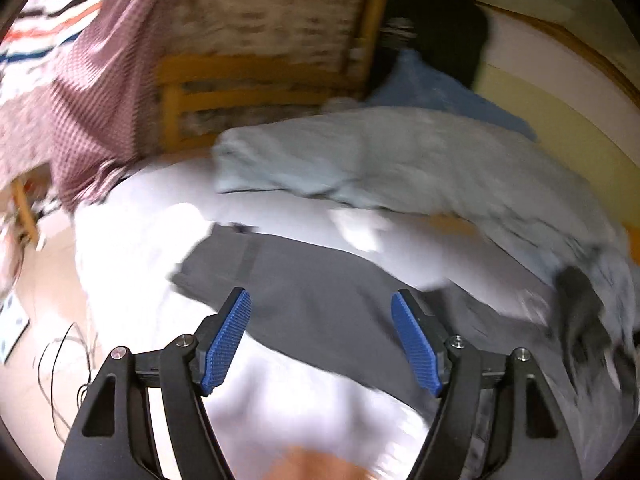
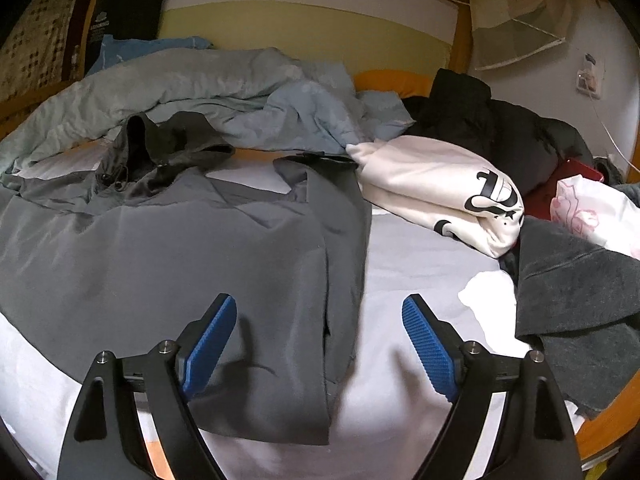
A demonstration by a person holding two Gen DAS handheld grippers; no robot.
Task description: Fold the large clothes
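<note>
A large grey hooded jacket (image 2: 180, 248) lies spread on the white bed sheet (image 2: 420, 264), hood (image 2: 160, 148) at the far side, one sleeve folded down over its right part. My right gripper (image 2: 320, 316) is open and empty, just above the jacket's right lower hem. In the blurred left wrist view the same grey jacket (image 1: 320, 300) lies across the sheet (image 1: 132, 232). My left gripper (image 1: 320, 312) is open and empty above the jacket's left end.
A crumpled pale blue-grey duvet (image 2: 200, 80) lies behind the jacket. A folded white sweatshirt (image 2: 440, 188), a black coat (image 2: 500, 120) and a dark grey garment (image 2: 580, 280) sit at the right. The wooden bed frame (image 2: 612, 420) edges the mattress. A pink checked cloth (image 1: 80, 100) hangs at the left.
</note>
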